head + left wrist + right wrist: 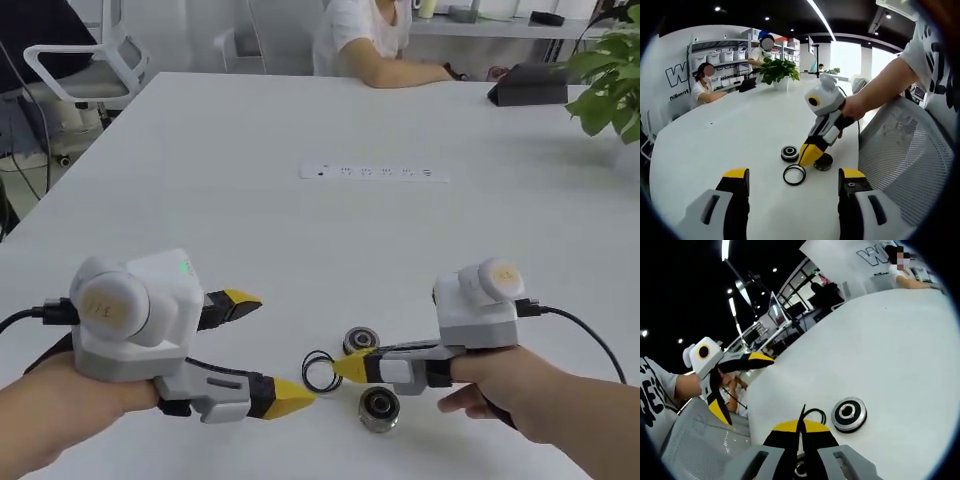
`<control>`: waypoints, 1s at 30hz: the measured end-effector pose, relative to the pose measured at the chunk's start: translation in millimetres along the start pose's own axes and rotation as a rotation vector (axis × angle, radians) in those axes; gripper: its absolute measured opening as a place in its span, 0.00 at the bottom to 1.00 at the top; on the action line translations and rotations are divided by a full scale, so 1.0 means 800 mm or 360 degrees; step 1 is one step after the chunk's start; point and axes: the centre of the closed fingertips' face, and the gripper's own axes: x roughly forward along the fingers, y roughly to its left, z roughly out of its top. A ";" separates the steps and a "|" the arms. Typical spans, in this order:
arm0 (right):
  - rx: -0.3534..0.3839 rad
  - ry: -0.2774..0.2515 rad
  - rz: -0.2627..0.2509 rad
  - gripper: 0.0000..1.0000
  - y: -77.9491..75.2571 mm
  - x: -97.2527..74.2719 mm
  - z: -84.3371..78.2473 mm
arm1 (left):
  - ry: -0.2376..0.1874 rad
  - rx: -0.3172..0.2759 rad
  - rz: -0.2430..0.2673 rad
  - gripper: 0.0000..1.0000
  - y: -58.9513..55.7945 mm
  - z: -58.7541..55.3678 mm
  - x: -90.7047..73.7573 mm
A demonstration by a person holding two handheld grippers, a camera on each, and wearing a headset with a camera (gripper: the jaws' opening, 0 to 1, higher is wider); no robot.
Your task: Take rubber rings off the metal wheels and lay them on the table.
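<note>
Left gripper (275, 347): held low over the white table (200, 180) in the person's left hand (60, 410), yellow-tipped jaws spread wide with nothing between them. Aimed toward the right gripper and the parts lying between the two tools.

Right gripper (345, 367): held in the right hand (510, 390), jaws pressed together to a single yellow point. Tip resting at the edge of the loose rubber ring (320, 372); no telling from these views whether the ring's rim is pinched between the jaws or merely touched.

Rubber ring: thin, black, lying flat on the table between the two grippers, just beside both wheels. Seen in the left gripper view directly ahead, framed by that gripper's open jaws.

Far metal wheel (360, 340): flat on the table just behind the right gripper's jaws, dark outer band around a bright hub.

Near metal wheel (379, 405): flat on the table just in front of the same jaws, close to the right hand, partly covered by the gripper in the left gripper view.

Background: white power strip (375, 172) at mid-table, well apart from the work; potted plant (610, 80) at the far right corner; seated person (370, 40) at the far edge.
</note>
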 end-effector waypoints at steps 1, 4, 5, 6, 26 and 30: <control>0.0003 0.0005 -0.0009 0.00 -0.002 0.000 -0.001 | 0.0000 -0.0001 0.0000 0.70 0.000 0.000 0.000; 0.0013 0.0005 -0.0032 0.00 -0.006 -0.001 -0.002 | 0.0003 -0.0003 0.0001 0.70 0.001 0.000 0.000; 0.0020 0.0006 -0.0035 0.00 -0.007 -0.001 -0.002 | 0.0003 -0.0005 0.0001 0.70 0.001 0.000 0.000; 0.0032 0.0010 -0.0045 0.00 -0.009 -0.001 -0.002 | 0.0004 -0.0006 0.0001 0.70 0.001 -0.001 0.000; 0.0024 -0.0005 -0.0118 0.05 -0.024 -0.008 -0.002 | 0.0024 -0.0011 -0.0008 0.69 0.001 -0.001 0.006; 0.0005 0.0001 -0.0121 0.07 -0.023 -0.011 -0.001 | 0.0023 -0.0008 -0.0011 0.69 0.001 0.001 0.007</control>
